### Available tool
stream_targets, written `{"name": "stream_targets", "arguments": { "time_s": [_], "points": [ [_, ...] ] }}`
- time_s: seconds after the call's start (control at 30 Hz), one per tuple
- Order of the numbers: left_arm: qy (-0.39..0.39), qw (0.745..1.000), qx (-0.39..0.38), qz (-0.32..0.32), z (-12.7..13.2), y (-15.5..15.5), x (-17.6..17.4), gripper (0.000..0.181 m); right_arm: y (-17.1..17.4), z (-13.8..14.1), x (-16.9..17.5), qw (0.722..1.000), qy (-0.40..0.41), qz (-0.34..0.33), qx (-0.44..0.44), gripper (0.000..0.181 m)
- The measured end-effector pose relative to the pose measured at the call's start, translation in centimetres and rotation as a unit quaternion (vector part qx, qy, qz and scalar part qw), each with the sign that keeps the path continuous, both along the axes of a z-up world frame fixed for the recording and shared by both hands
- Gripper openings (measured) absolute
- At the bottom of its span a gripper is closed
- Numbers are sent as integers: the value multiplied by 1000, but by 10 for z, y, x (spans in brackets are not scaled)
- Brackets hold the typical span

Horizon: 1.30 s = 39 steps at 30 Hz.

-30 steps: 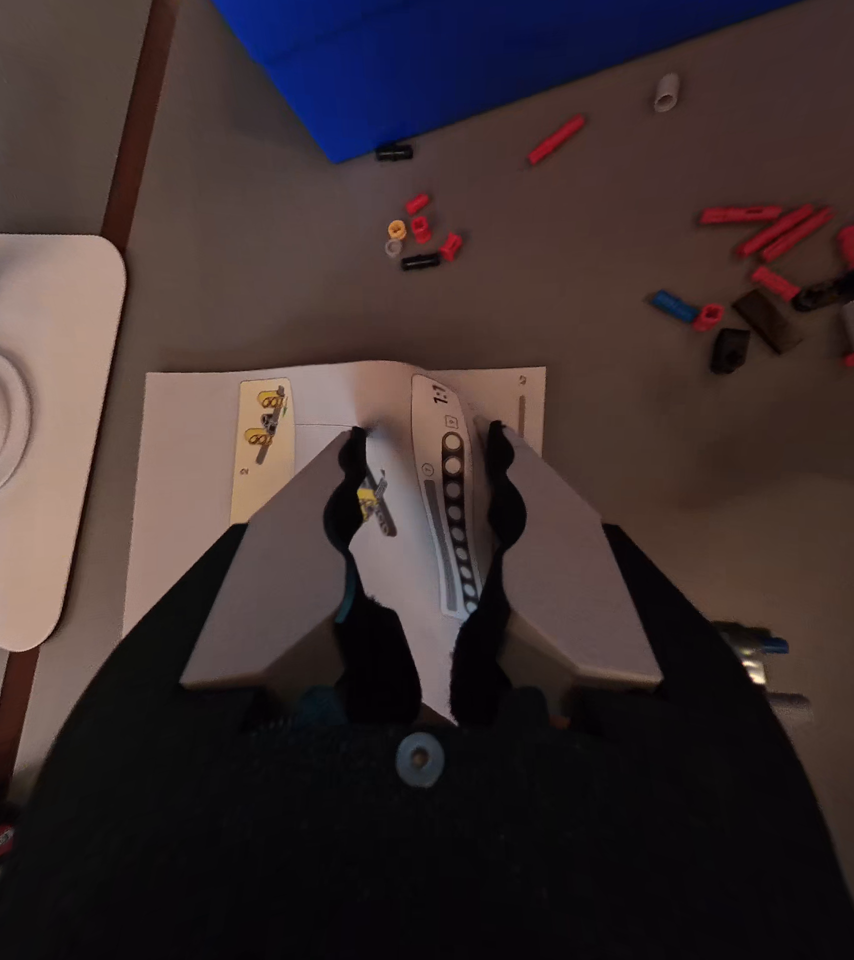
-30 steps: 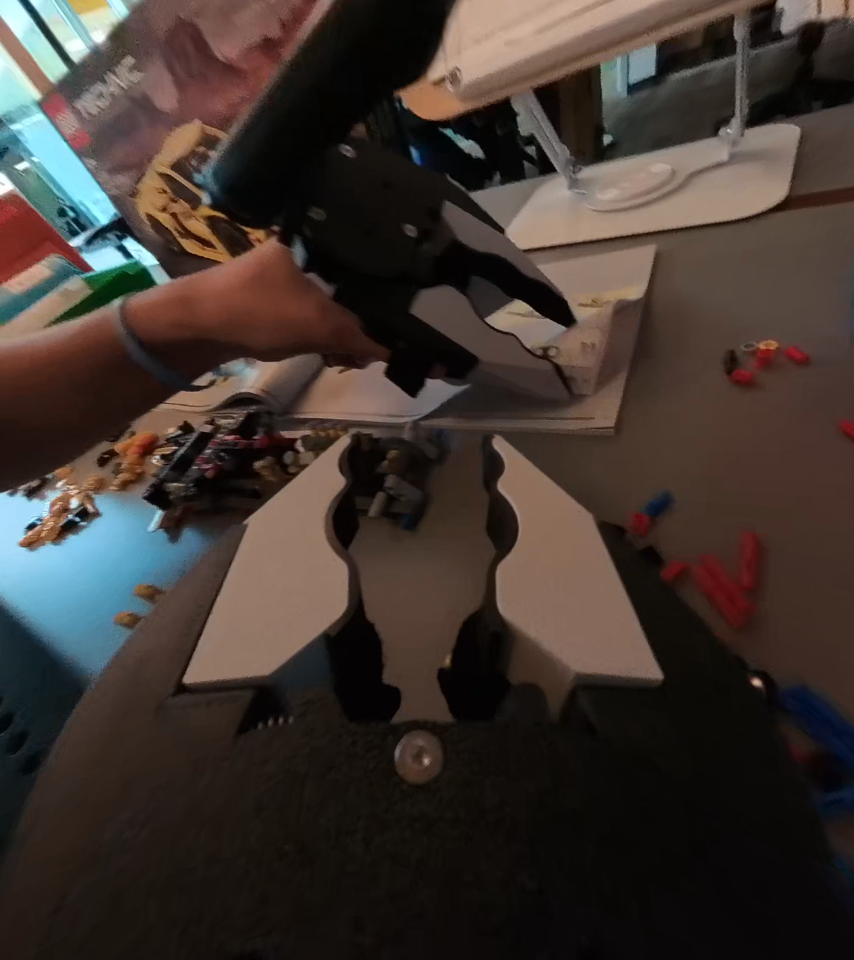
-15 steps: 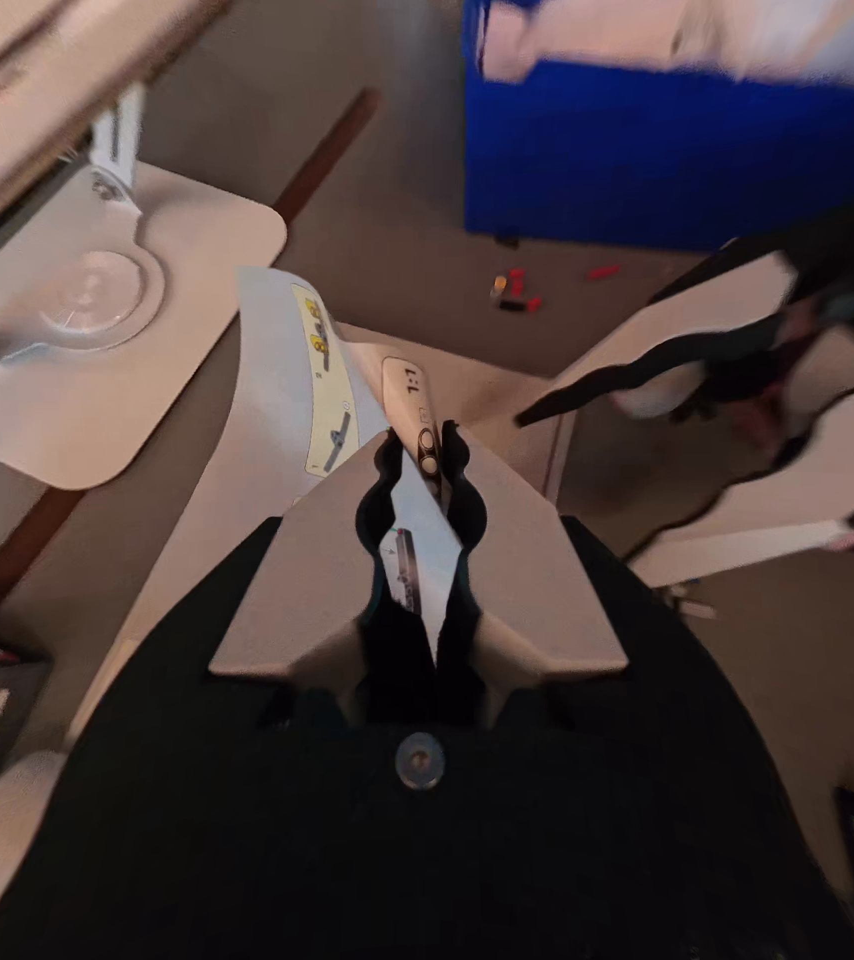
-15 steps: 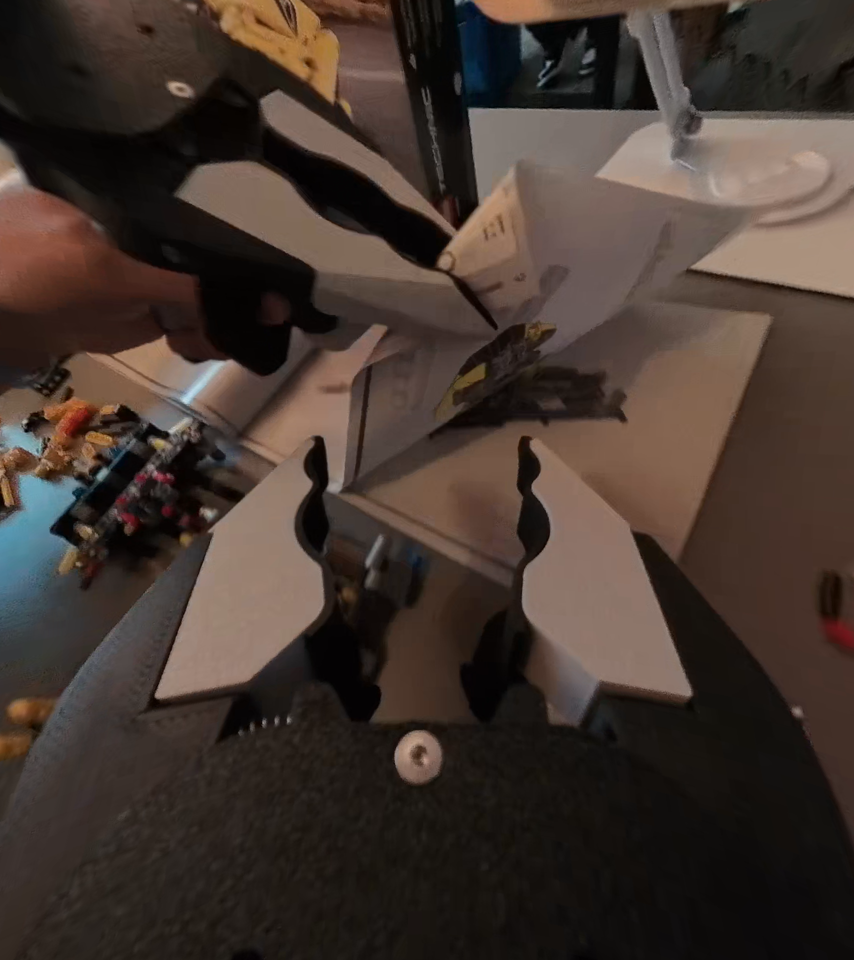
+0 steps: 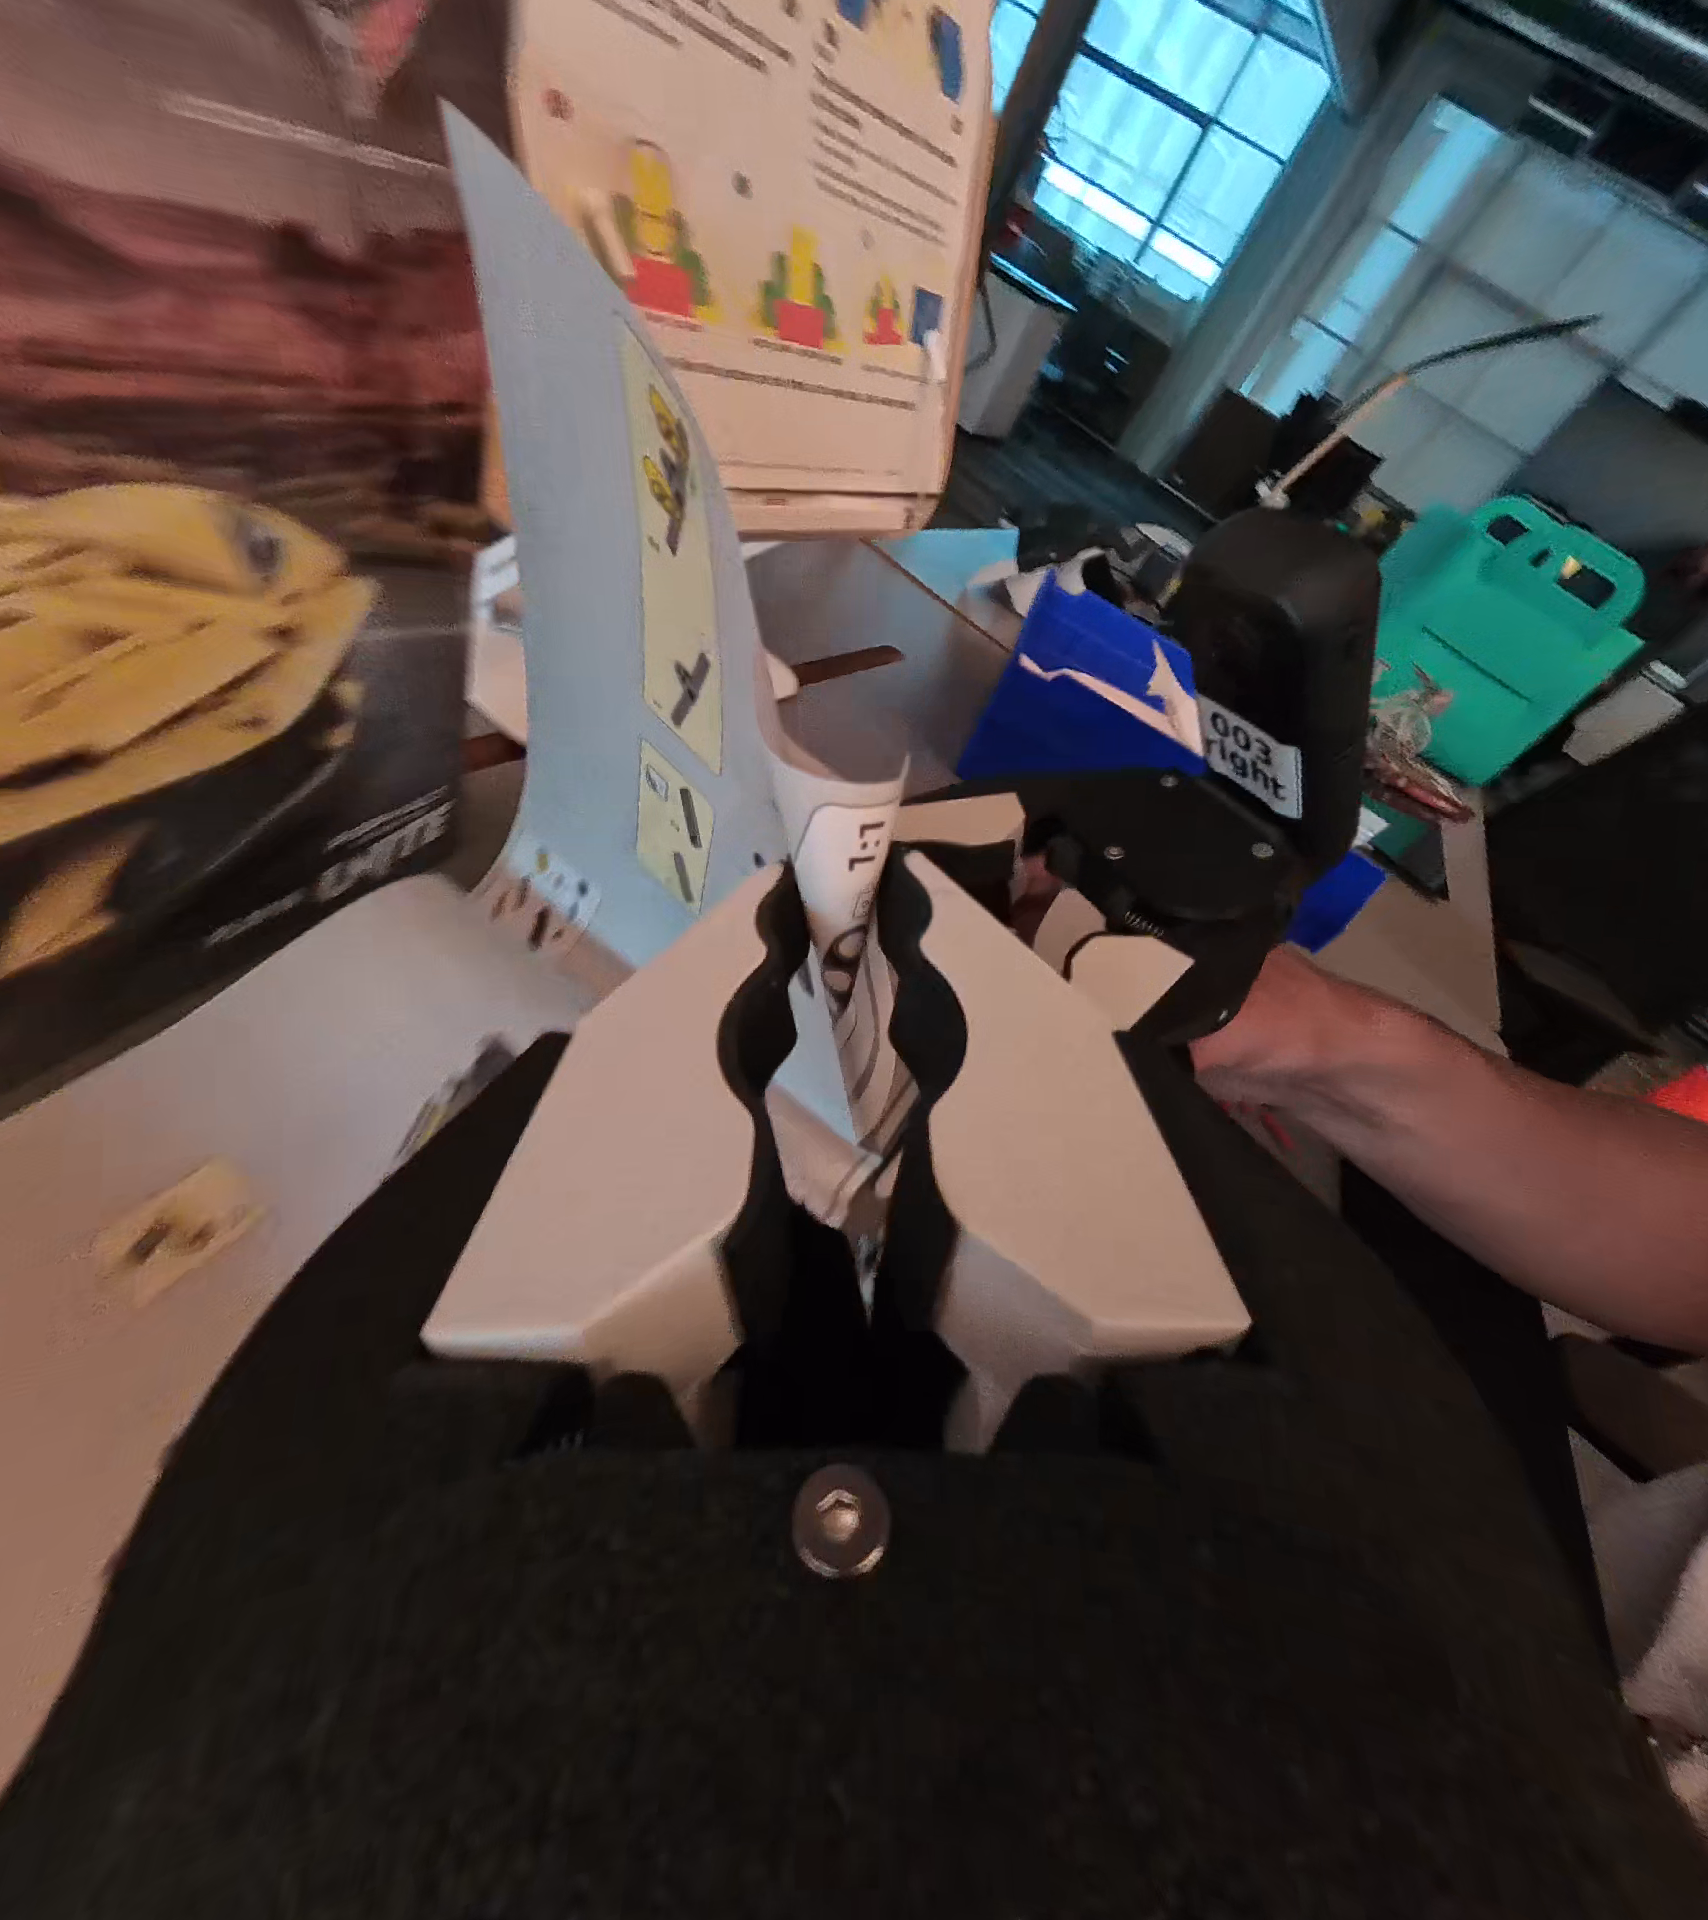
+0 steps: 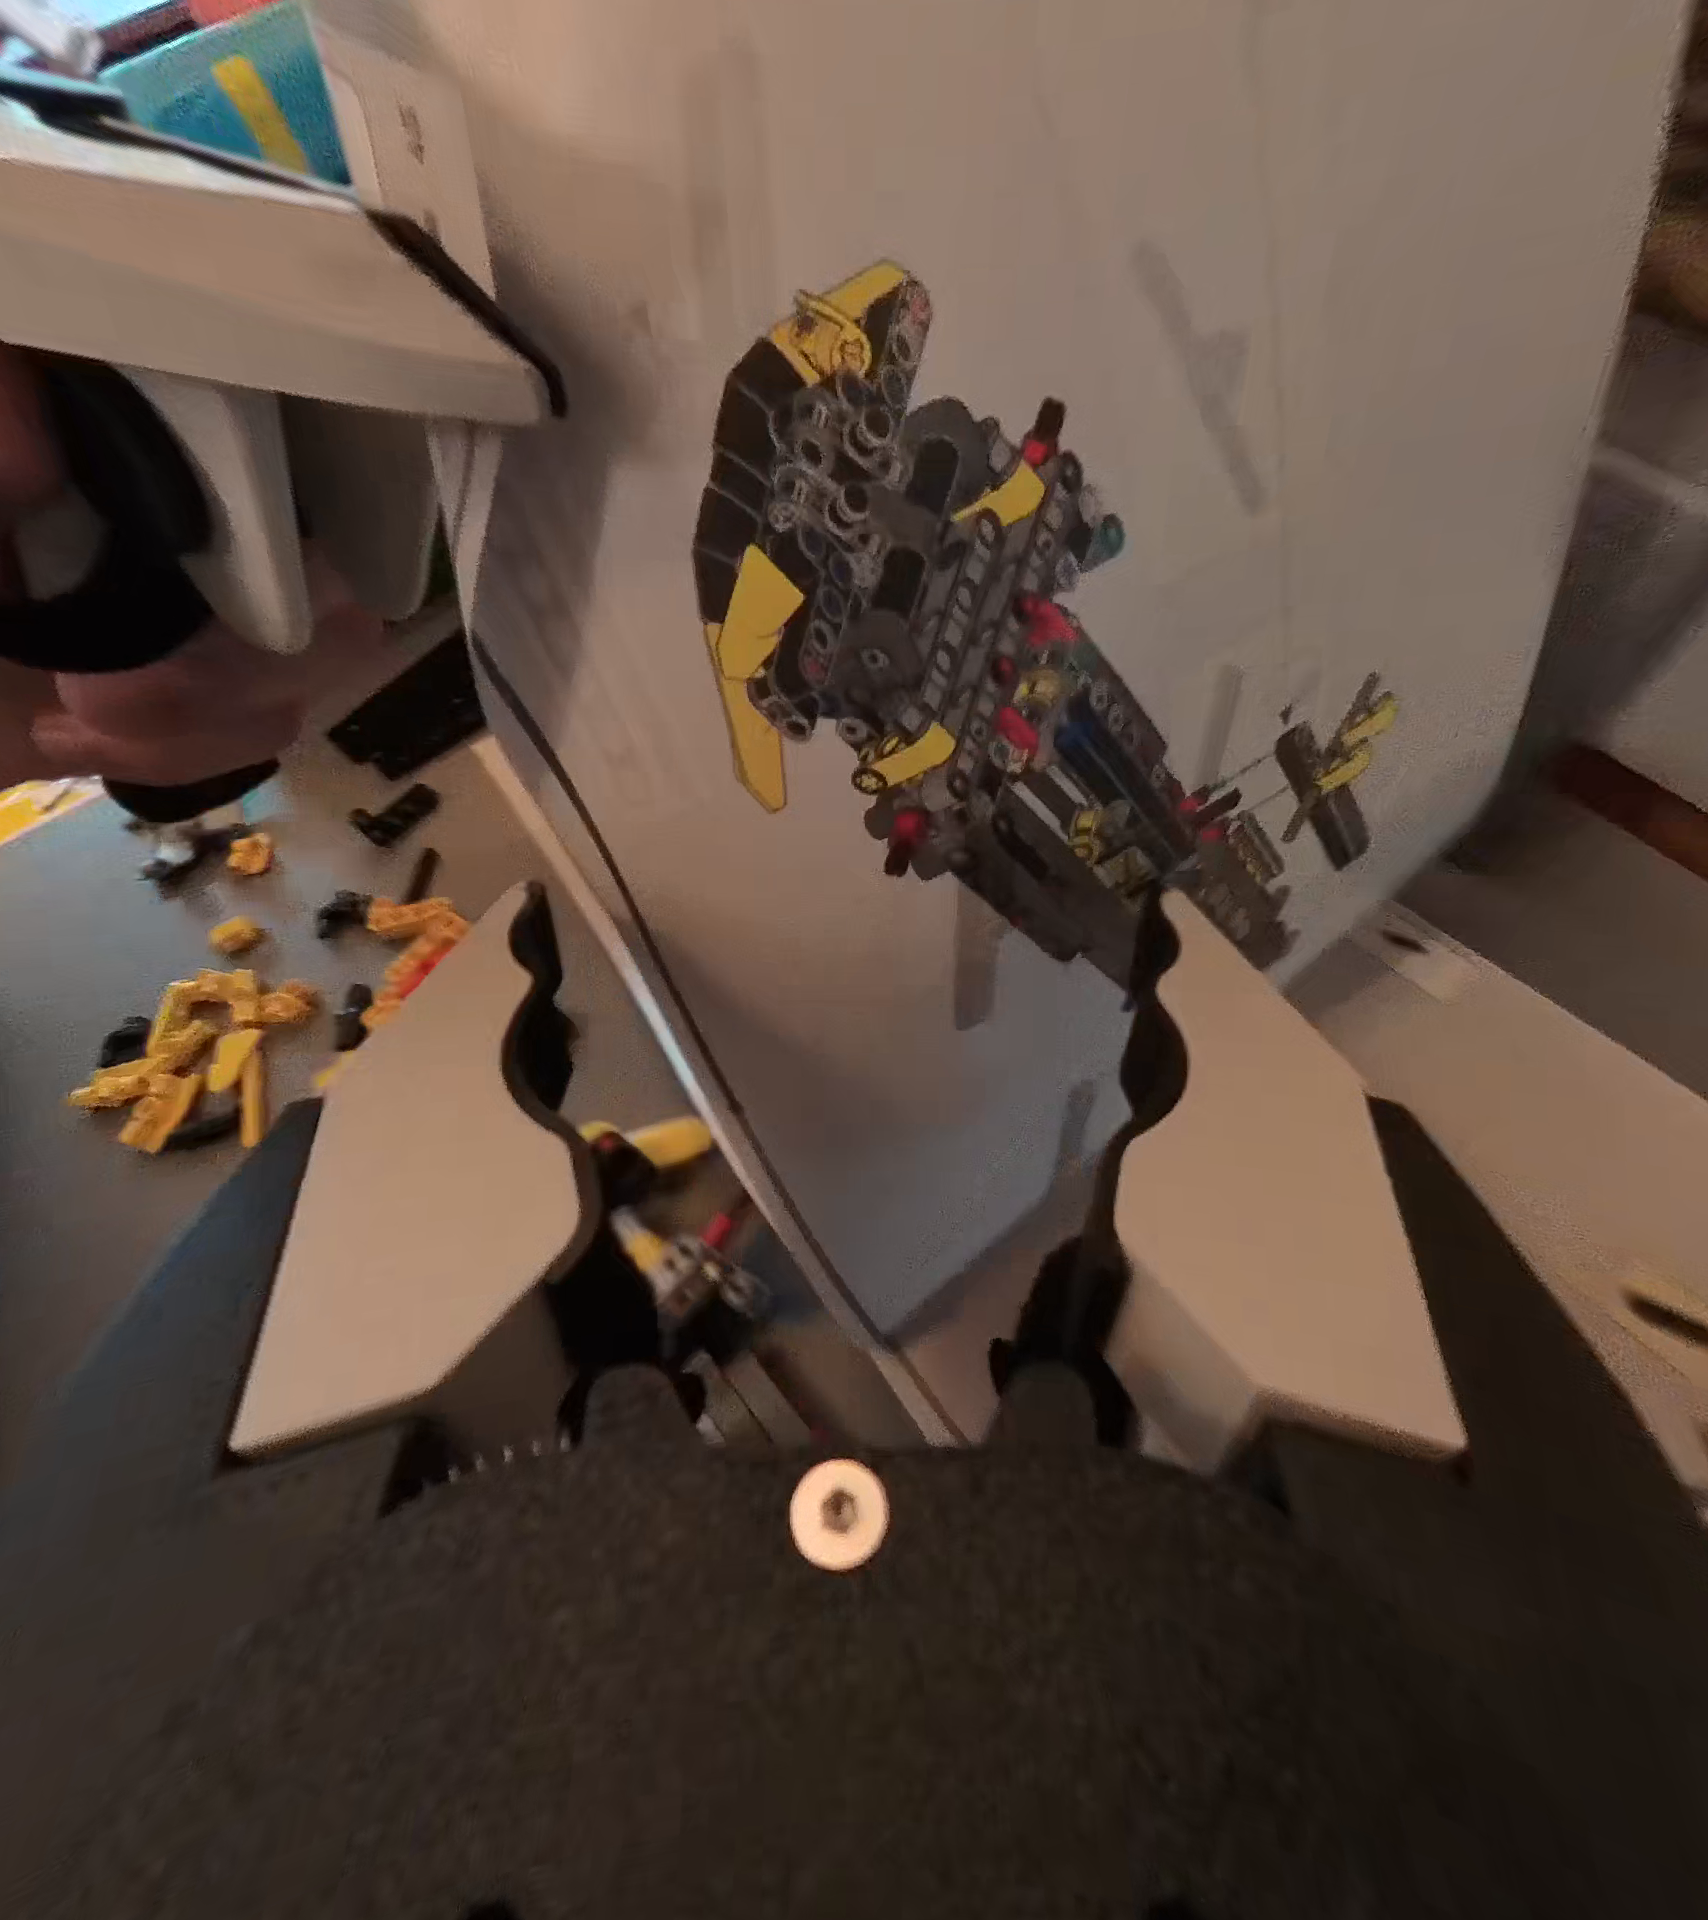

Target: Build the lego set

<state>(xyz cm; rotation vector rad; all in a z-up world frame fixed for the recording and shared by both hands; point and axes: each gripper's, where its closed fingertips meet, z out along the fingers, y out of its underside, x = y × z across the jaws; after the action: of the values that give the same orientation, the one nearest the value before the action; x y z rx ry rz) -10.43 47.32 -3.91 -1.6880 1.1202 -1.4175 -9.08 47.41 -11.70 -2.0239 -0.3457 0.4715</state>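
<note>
My left gripper (image 5: 842, 873) is shut on a page of the instruction booklet (image 5: 611, 582) and holds it lifted upright and curled. In the right wrist view the same page (image 6: 1037, 416) stands close in front, showing a printed picture of the yellow and black model. The left gripper (image 6: 538, 390) pinches its edge at upper left. My right gripper (image 6: 842, 914) is open and empty, its jaws wide on either side of the page's lower part. A partly built model (image 6: 663, 1216) lies on the table low between its fingers. The right gripper (image 5: 943, 826) also shows behind the page in the left wrist view.
Loose yellow and black pieces (image 6: 185, 1049) lie on the grey table at left. The set's box (image 5: 102, 623) stands at the left, a blue bin (image 5: 1068, 707) behind the page, a cardboard sheet (image 5: 777, 239) above. A person's forearm (image 5: 1452, 1122) reaches in from the right. There is about 8 cm between the tips of the two grippers.
My left gripper shut on the booklet page and lifted it from flat on the table to upright. My right gripper opened wider and moved in close under the raised page.
</note>
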Motion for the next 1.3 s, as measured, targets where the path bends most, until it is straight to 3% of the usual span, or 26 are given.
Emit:
{"name": "stream_targets", "arguments": {
  "time_s": [0.13,0.23,0.33,0.4,0.47,0.53,0.6,0.67,0.7,0.73,0.87,1.0,1.1,1.17,1.3],
  "points": [
    [0,997,-30,65,-12,23,-67,12,12,-5,-57,998,-7,57,-23,107],
    [30,990,-52,131,-37,43,-110,13,16,-20,-87,993,-3,98,-72,105],
    [71,977,-101,174,-71,53,-136,14,25,-7,-63,994,13,75,-72,90],
    [74,975,-116,178,-83,52,-141,13,24,-3,-24,997,0,45,-68,85],
    [75,974,-118,178,-92,51,-143,13,18,-14,20,996,-18,10,-87,74],
    [81,974,-125,173,-99,48,-143,13,5,-42,43,990,-52,22,-131,56],
    [85,972,-126,180,-107,49,-147,12,-3,-67,42,985,-59,45,-157,37],
    [94,968,-132,191,-115,52,-152,13,-9,-73,18,984,-38,88,-150,18],
    [94,966,-132,203,-117,57,-156,13,-9,-74,13,986,-50,86,-136,17],
    [96,964,-131,212,-119,60,-160,9,-9,-74,11,986,-68,88,-123,3],
    [118,959,-131,220,-126,64,-171,17,-11,-83,2,980,-116,105,-125,0],
    [163,951,-2,264,-105,72,-175,27,-13,-92,-1,962,-194,143,-130,0],
    [202,958,85,185,-92,52,-129,26,-13,-97,-5,953,-212,166,-137,0],
    [283,945,118,113,-115,33,-108,15,-13,-96,-5,953,-199,171,-149,0],
    [396,896,182,86,-164,33,-117,2,-9,-70,-8,958,-162,203,-120,0]
  ]
}}
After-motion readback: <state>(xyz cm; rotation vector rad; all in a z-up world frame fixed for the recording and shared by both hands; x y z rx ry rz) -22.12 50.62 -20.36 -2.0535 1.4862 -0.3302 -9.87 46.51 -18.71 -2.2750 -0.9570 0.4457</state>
